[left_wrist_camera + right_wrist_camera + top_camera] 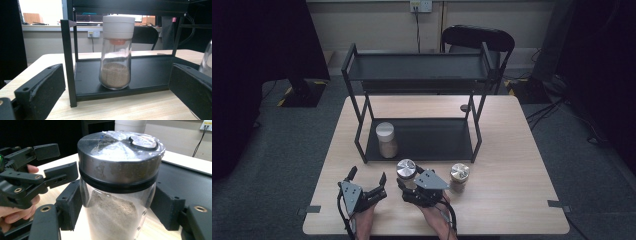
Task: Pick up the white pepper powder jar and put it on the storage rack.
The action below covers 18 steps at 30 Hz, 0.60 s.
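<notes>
A glass jar with a silver lid (pixel 406 168) (pixel 120 157), part full of pale powder, stands on the table in front of the black rack (pixel 419 75). My right gripper (pixel 408 178) (pixel 117 202) holds it, one pad against each side of the glass. A white-lidded jar (pixel 386 139) (pixel 116 57) of brown powder stands upright at the left of the rack's lower shelf (pixel 150 75). My left gripper (pixel 368 175) (pixel 116 82) faces that jar from in front of the shelf, open and holding nothing. A third jar with a gold-toned lid (pixel 459 176) stands just right of my right gripper.
The two-tier rack takes up the far half of the wooden table (pixel 512 165); its upper shelf (pixel 417 66) is bare. A black chair (pixel 477 37) stands behind the table. In the right gripper view my left gripper (pixel 30 172) and a hand sit close at the left.
</notes>
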Tool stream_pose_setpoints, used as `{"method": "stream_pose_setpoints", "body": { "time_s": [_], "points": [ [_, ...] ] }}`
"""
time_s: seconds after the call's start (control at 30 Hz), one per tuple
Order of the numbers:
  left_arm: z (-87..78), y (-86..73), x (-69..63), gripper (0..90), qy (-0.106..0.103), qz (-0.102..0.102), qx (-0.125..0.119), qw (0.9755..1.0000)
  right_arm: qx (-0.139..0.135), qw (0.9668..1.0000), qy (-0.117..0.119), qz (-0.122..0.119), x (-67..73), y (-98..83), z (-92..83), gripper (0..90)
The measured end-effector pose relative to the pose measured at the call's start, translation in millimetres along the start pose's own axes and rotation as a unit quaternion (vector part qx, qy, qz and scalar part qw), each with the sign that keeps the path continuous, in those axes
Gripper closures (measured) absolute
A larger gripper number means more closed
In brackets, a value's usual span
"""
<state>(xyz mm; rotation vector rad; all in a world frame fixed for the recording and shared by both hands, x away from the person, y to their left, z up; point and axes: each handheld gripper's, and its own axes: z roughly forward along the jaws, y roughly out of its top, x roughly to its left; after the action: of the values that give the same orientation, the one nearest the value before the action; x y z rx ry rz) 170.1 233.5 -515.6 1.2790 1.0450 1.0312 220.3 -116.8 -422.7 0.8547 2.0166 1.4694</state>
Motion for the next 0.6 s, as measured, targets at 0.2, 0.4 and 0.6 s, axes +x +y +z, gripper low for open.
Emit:
{"method": "stream_pose_setpoints", "body": {
  "time_s": [0.2,0.4,0.6],
  "points": [
    [0.0,0.0,0.1,0.2,0.000,0.000,0.000,1.0000,0.000,1.0000,-0.004,-0.001,-3.7,2.9,4.3,30.5],
    [-0.1,0.0,0.0,0.2,0.000,0.000,0.000,1.0000,0.001,1.0000,-0.006,-0.002,-8.5,3.8,9.1,30.5],
    [-0.3,0.0,0.4,0.2,0.002,-0.004,0.000,1.0000,-0.006,0.9999,-0.007,-0.010,-13.4,2.8,13.4,30.5]
  ]
}}
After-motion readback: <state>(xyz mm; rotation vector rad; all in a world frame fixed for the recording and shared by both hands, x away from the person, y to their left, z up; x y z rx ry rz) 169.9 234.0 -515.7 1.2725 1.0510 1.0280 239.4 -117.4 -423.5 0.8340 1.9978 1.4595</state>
